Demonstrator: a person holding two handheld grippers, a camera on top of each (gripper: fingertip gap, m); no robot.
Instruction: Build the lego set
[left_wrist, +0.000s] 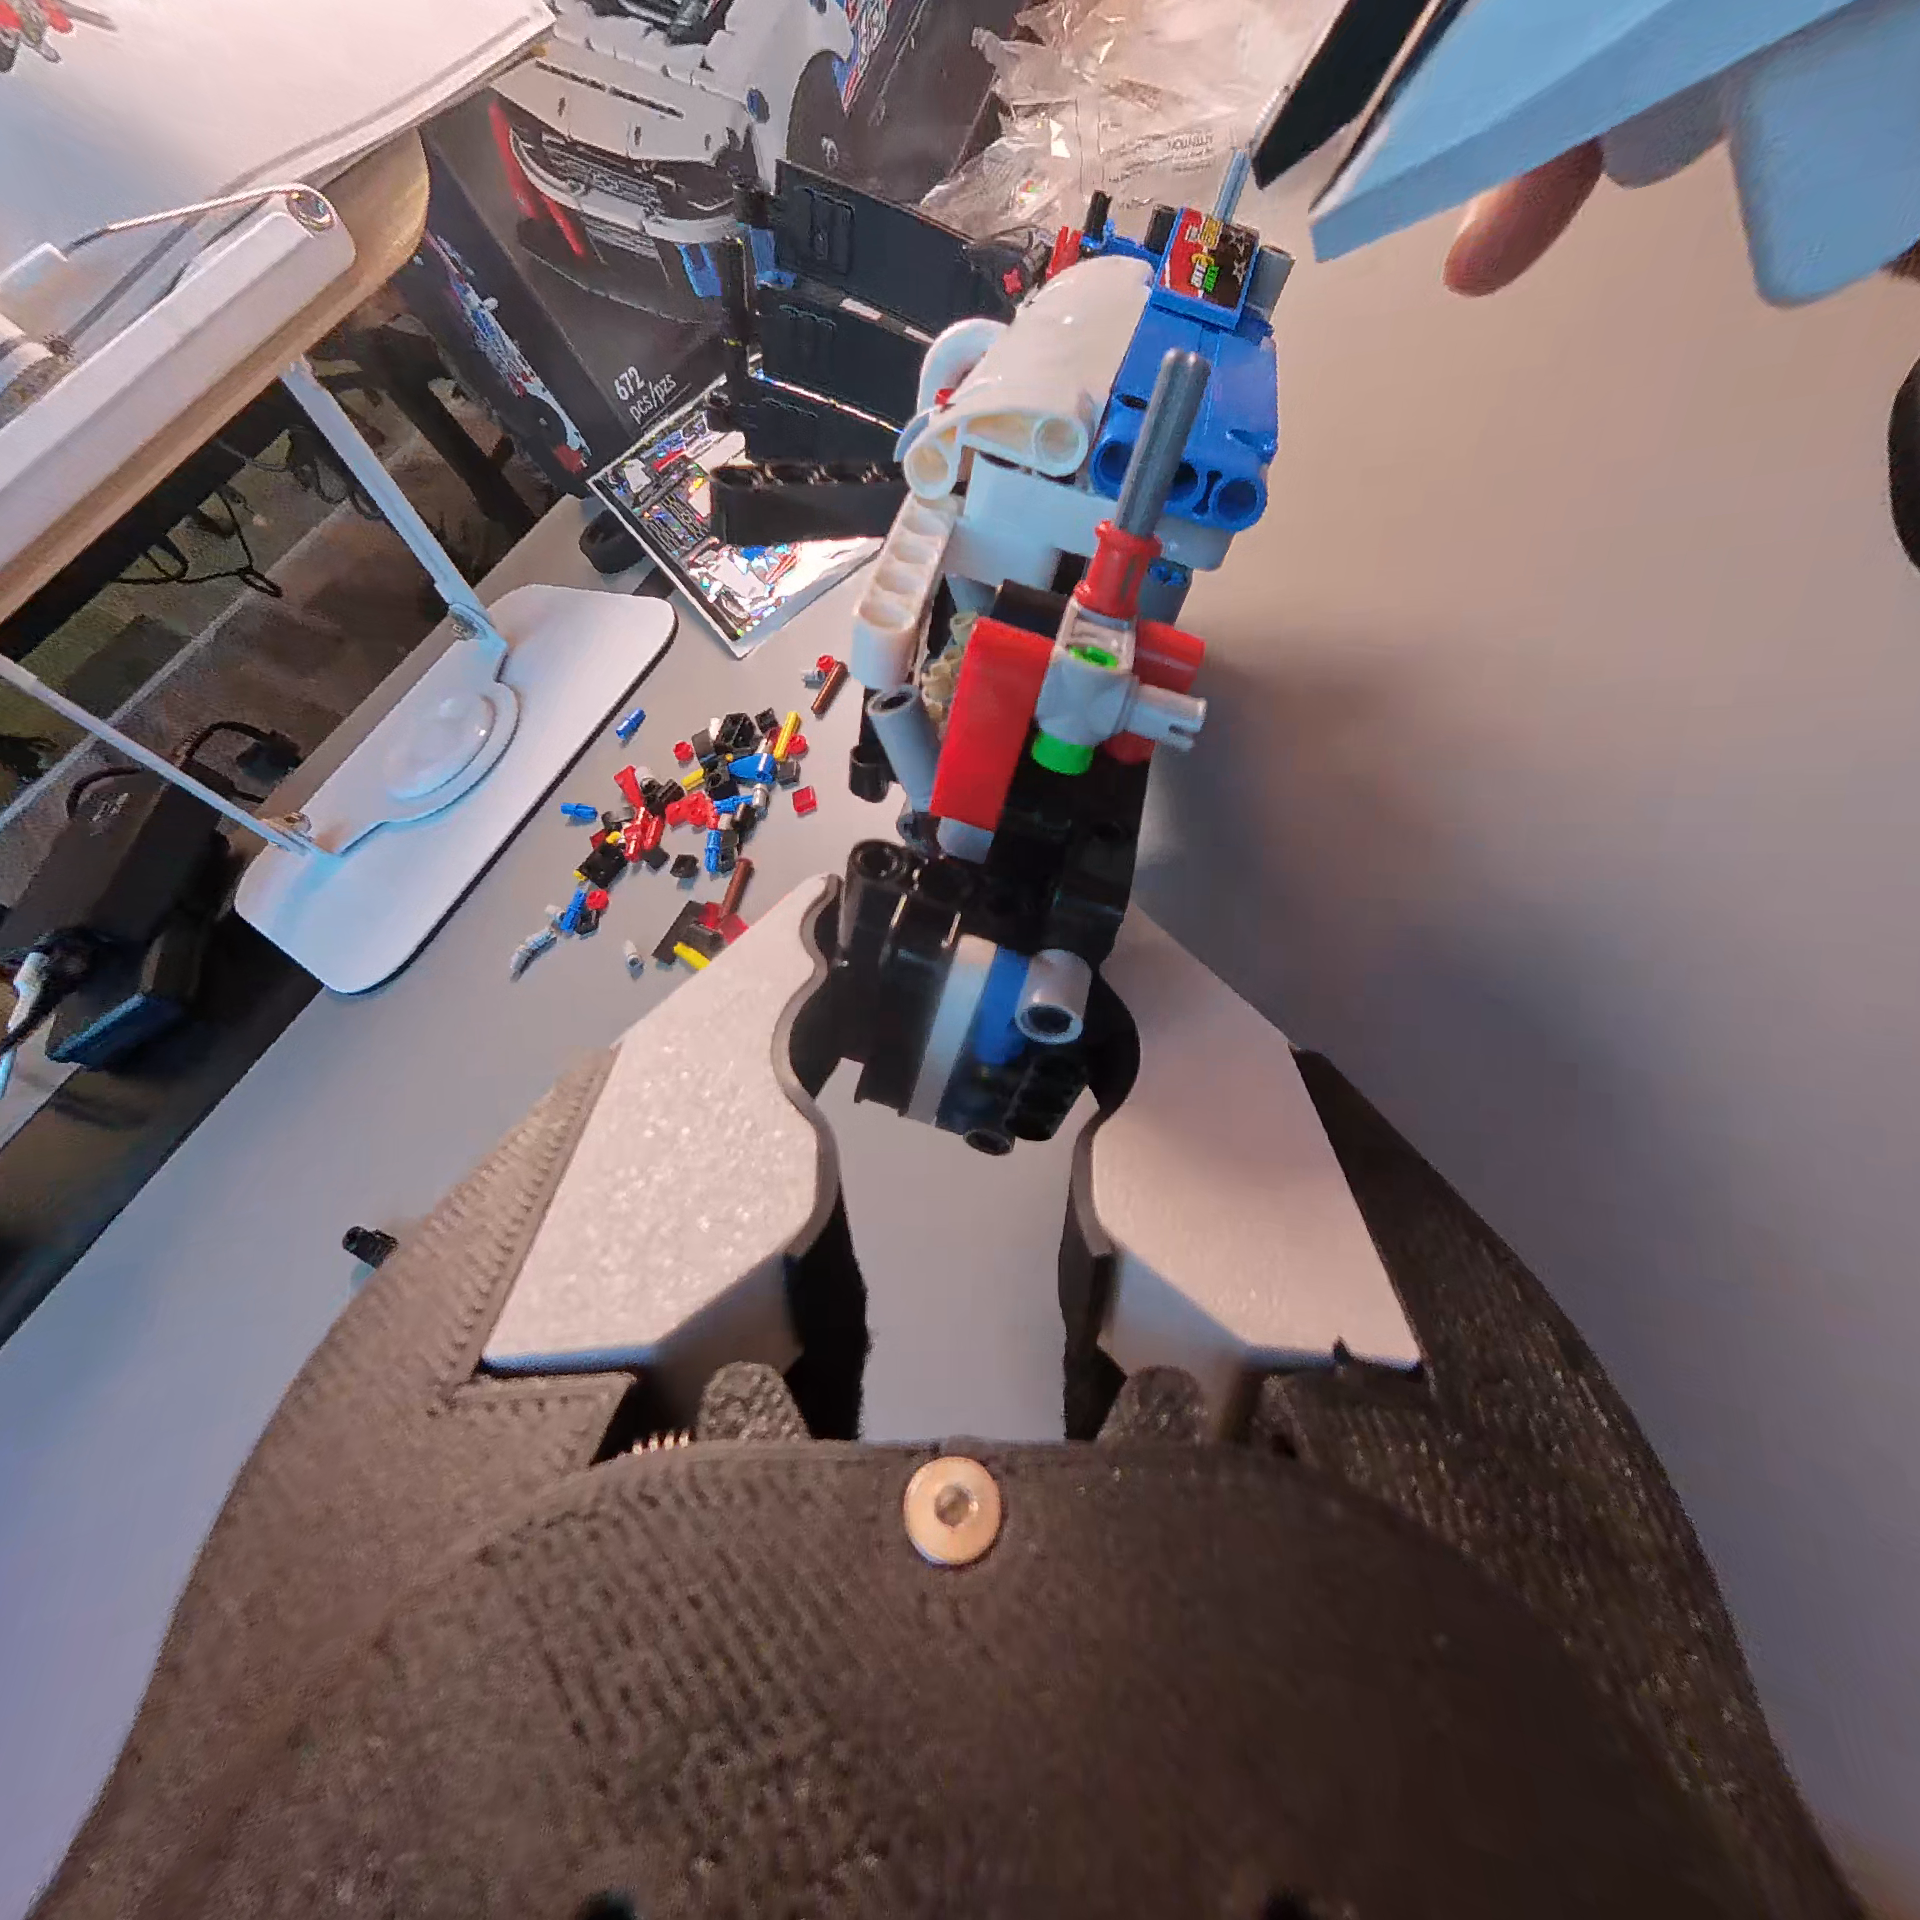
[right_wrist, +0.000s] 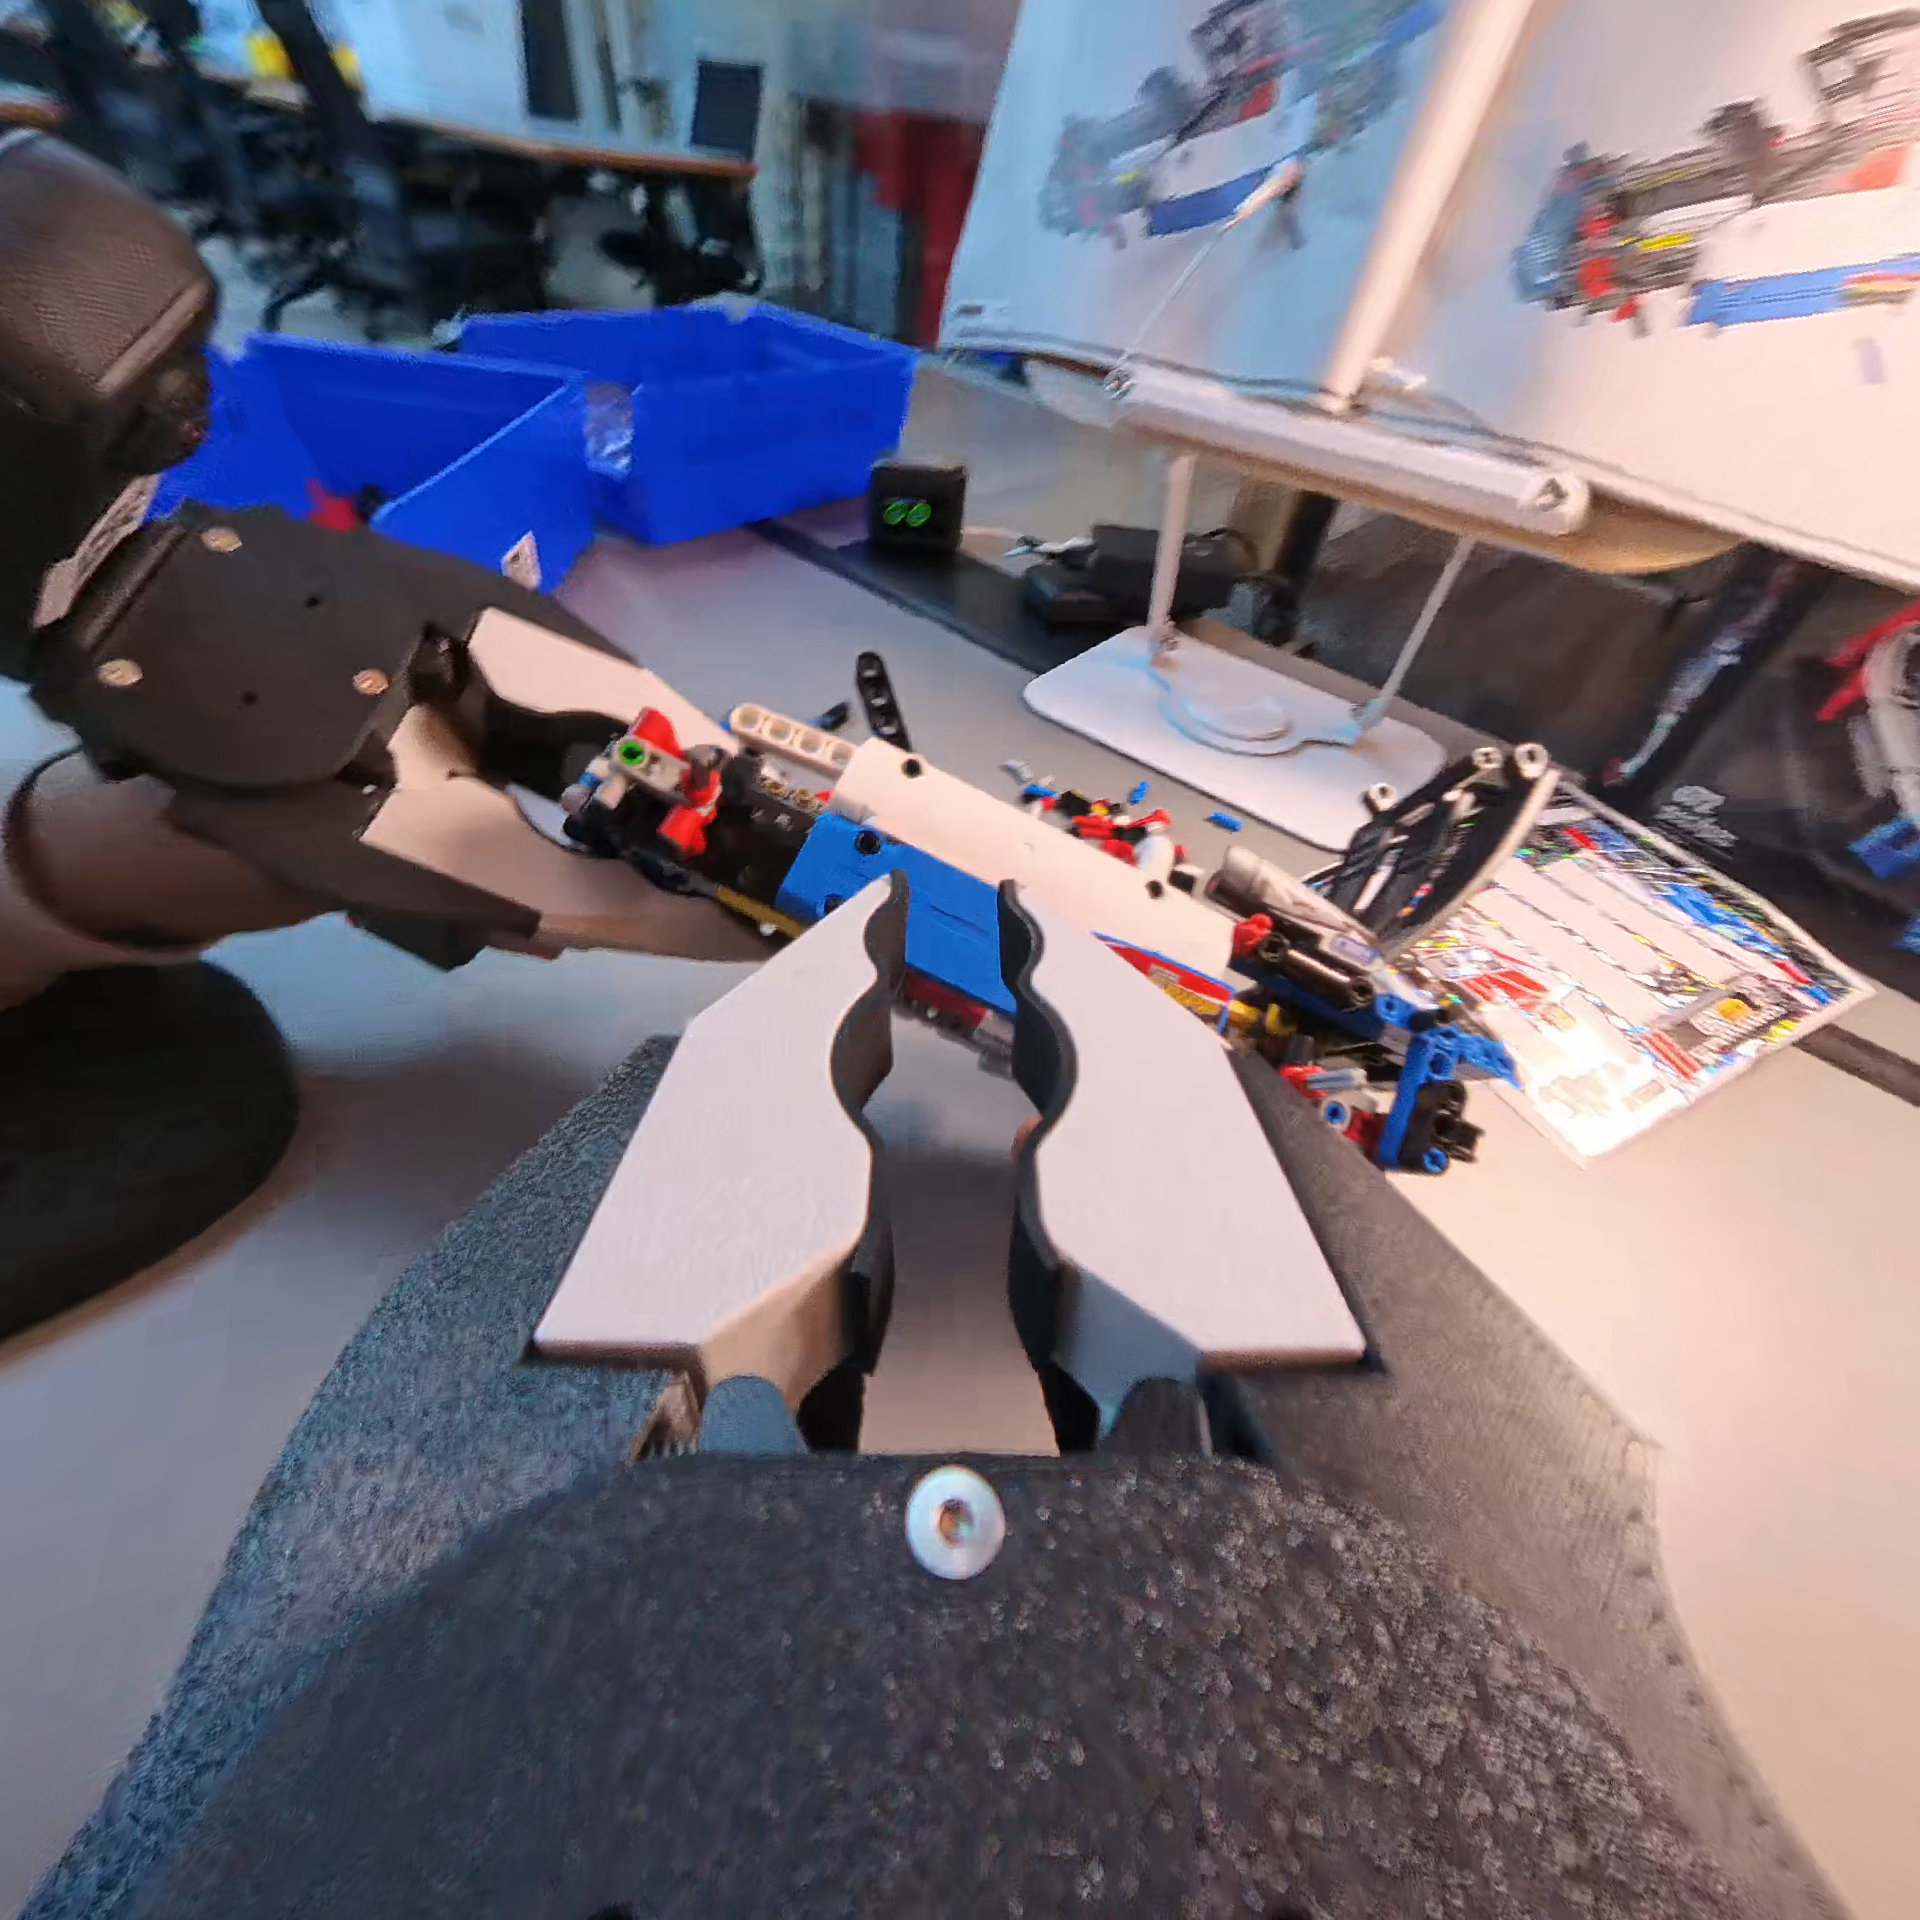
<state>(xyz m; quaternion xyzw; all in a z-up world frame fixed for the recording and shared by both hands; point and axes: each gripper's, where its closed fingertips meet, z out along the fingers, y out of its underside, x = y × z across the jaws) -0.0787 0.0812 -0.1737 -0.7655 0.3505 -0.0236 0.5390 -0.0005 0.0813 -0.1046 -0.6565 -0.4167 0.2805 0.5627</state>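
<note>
**Blue-and-white model held by one end**

Blue, white and red, the half-built lego model (left_wrist: 1049, 623) sits clamped at its black end in the left gripper (left_wrist: 961, 1039), stretching out over the grey table (left_wrist: 1558, 935). The right gripper (right_wrist: 951, 935) hovers beside the blue section, jaws parted and empty. Held only at one end, the long model could sag or snap apart if pushed sideways. Loose pieces (left_wrist: 686, 821) lie near the stand's white base (left_wrist: 447, 779).

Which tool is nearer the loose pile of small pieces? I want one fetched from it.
Left, probably. The left tool, shut on the lego model, has the pile just ahead to its left. The right tool is open, with the model between it and the pile.
</note>
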